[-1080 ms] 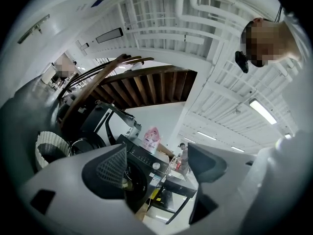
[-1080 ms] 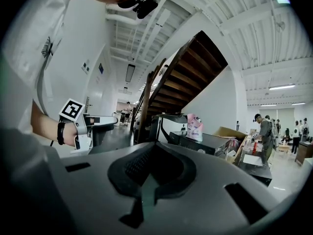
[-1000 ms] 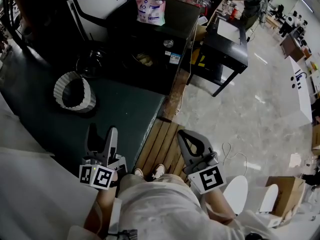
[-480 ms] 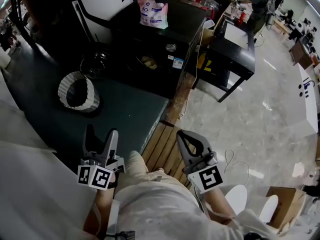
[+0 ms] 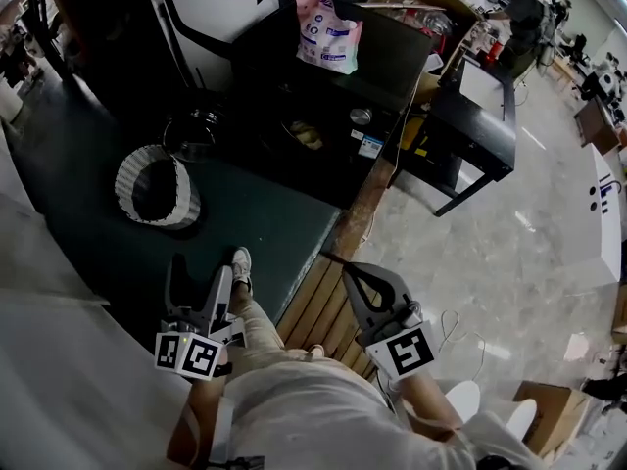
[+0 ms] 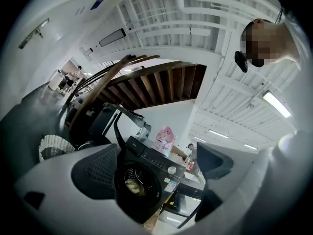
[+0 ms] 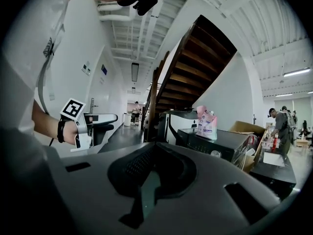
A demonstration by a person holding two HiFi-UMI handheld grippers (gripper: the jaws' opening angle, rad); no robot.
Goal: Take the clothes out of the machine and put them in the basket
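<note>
The black washing machine [image 5: 377,62] stands ahead with its round door swung open; the white woven basket [image 5: 157,186] sits on the dark floor near it, to its left; the left gripper [image 5: 201,267] has just been opening, its jaws spread wide on nothing; the right gripper [image 5: 355,270] has its jaws pressed together, empty; the pale clothes [image 5: 306,135] lie inside the drum.

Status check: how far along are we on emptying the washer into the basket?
Done: nothing yet; the basket looks empty. In hand: nothing; the left gripper has just been opening its jaws with nothing between them, and the right gripper is shut and empty. Left: everything; the clothes lie in the drum of the washer ahead.
</note>
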